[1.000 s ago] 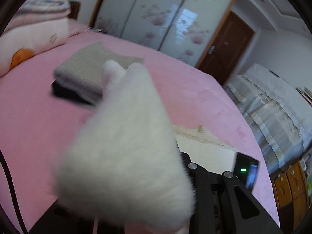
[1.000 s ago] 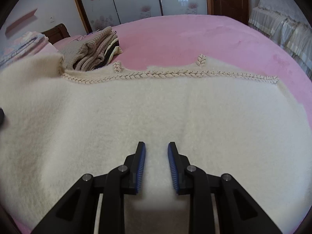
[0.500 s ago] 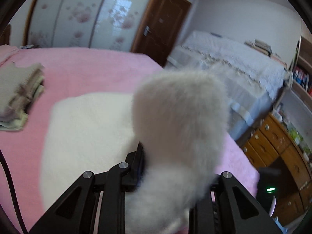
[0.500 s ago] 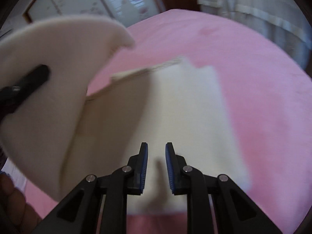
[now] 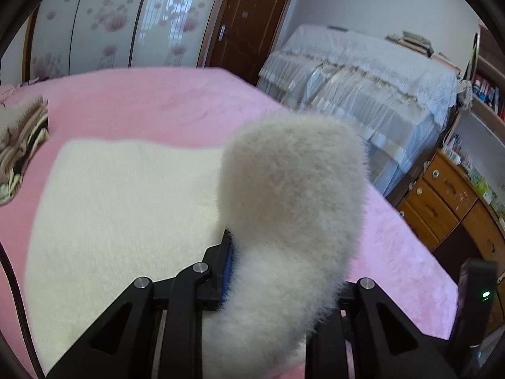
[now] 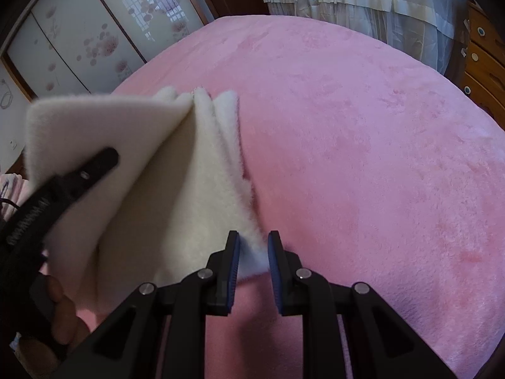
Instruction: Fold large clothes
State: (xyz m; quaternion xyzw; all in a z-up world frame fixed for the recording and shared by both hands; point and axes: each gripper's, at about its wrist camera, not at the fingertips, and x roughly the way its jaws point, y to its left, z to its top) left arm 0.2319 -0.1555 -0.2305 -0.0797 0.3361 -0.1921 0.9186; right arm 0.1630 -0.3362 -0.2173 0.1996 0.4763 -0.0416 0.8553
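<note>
A fluffy cream garment lies spread on the pink bed. My left gripper is shut on a thick fold of it, which bulges up and hides the right finger. In the right wrist view this held flap hangs lifted at the left, with one left finger across it and a person's hand below. My right gripper points down at the garment's near right corner. The fluffy edge fills the narrow gap between its pads. Several stacked layers show at the far end.
A stack of folded clothes sits at the bed's left side. The pink blanket stretches bare to the right of the garment. A second bed with a white lace cover, wooden drawers and a floral wardrobe lie beyond.
The left gripper carried its held fold across the garment and lower, rolling as it went. The right gripper shifted from over the garment's middle to its right edge, where cloth now sits between the jaws.
</note>
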